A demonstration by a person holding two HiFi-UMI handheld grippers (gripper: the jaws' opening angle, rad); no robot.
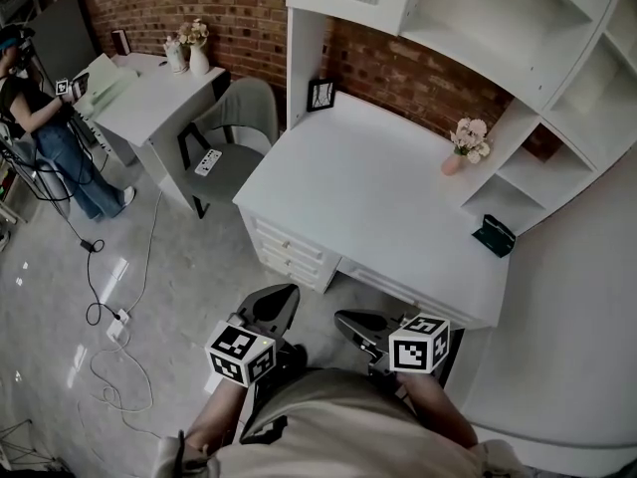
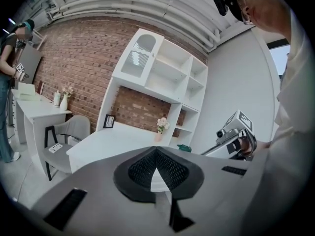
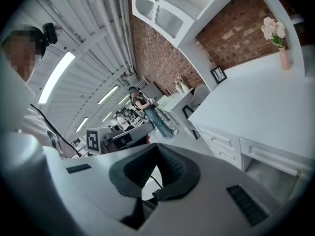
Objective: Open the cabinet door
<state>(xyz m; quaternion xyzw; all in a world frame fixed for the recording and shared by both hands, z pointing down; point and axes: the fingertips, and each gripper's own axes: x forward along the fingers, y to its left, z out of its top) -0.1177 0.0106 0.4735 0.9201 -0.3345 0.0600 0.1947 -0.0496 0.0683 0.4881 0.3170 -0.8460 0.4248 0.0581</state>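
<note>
Before desk (image 1: pixel 378 197) | left hand-held gripper (image 2: pixel 156 149), right hand-held gripper (image 3: pixel 157 146) clenched — cabinet door (image 2: pixel 139 55) whole in gripper views only

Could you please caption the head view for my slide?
Left gripper and right gripper, both shut, before the white desk.

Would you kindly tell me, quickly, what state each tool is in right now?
Left tool: closed, holding nothing.
Right tool: closed, holding nothing.
</note>
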